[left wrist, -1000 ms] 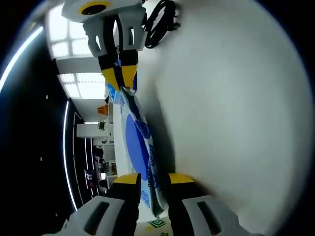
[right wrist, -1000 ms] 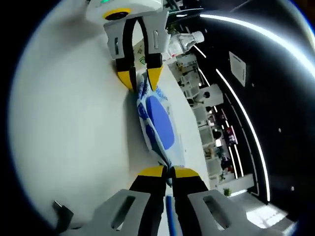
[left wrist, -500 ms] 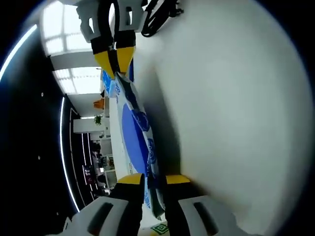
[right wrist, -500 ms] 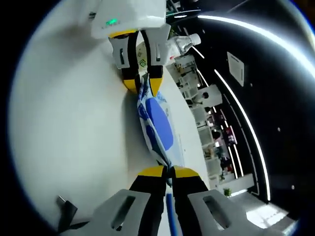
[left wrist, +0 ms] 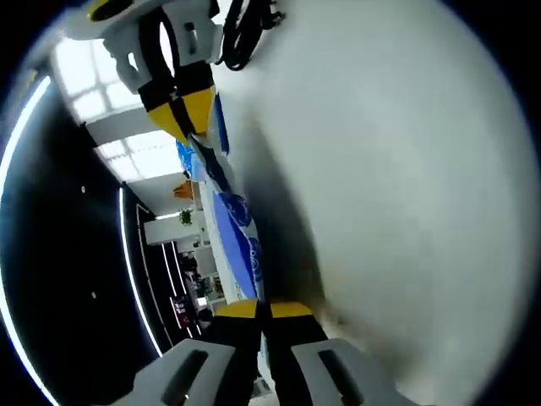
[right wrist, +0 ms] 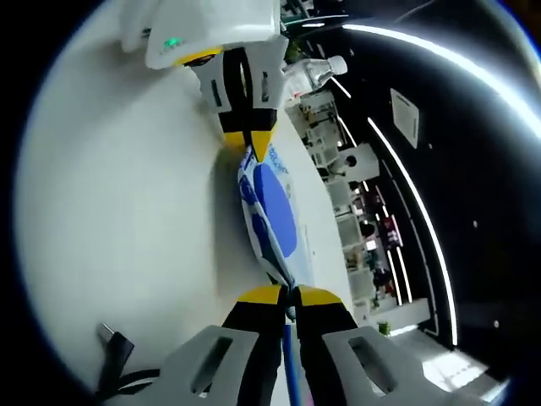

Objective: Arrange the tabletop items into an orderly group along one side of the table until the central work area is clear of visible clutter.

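In the left gripper view, the left gripper [left wrist: 263, 309] comes up from 6 o'clock with its yellow tips pinched tight on one end of a blue and white packet [left wrist: 233, 245]. The packet stretches toward 11 o'clock, where the right gripper [left wrist: 188, 118] pinches its other end. A black cable [left wrist: 245, 30] lies on the white table [left wrist: 397, 194] near 12 o'clock.

In the right gripper view, the right gripper [right wrist: 285, 294] is at 6 o'clock, closed tight on the packet [right wrist: 270, 216]. The packet runs up to 12 o'clock, where the left gripper [right wrist: 252, 139] holds it. It sits above the table [right wrist: 118, 194], near the table's edge. A black cable end [right wrist: 118, 351] lies at 7 o'clock.
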Motion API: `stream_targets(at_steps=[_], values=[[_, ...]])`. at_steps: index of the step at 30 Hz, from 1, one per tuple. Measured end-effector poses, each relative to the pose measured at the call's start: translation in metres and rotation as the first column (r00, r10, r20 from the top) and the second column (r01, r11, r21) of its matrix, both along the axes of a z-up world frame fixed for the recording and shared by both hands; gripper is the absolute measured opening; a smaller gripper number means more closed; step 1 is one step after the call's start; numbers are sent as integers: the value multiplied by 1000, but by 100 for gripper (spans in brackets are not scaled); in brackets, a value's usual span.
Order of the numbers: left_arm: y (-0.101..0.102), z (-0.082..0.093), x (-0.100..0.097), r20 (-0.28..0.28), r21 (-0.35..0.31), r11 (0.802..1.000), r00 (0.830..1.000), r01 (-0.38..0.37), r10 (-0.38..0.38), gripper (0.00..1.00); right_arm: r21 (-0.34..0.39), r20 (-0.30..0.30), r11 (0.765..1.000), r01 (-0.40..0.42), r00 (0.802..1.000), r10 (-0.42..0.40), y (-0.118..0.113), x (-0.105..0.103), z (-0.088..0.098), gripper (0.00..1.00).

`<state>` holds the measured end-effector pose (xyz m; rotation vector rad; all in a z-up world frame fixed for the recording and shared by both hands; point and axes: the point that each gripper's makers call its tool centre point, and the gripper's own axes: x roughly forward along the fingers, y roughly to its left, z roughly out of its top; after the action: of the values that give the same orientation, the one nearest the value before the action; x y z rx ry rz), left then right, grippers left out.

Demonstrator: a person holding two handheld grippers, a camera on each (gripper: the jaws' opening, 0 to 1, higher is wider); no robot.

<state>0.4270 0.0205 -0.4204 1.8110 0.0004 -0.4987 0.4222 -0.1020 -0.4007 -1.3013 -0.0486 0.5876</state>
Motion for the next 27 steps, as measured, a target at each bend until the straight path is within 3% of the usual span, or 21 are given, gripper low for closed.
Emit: stream_targets(at_steps=[1,4,10,27], values=[[0,0,1,3,-6,1000,1000,-1,1,0,-18,33,1000,0,999,1,0,-1,4,3],[0,6,-2,29,-4,1000,1000,5,-5,0,-40,60,999,-1,998,4,0,-7,7,3],[-1,12,-9,45,-7,1000,999,5,-5,0,-53,64,999,4,998,0,-2,-16,9,3],[-21,11,-28,24,-25,999,999,33,-33,0,-73,72,997,39,997,-34,-22,-38,13,3]])
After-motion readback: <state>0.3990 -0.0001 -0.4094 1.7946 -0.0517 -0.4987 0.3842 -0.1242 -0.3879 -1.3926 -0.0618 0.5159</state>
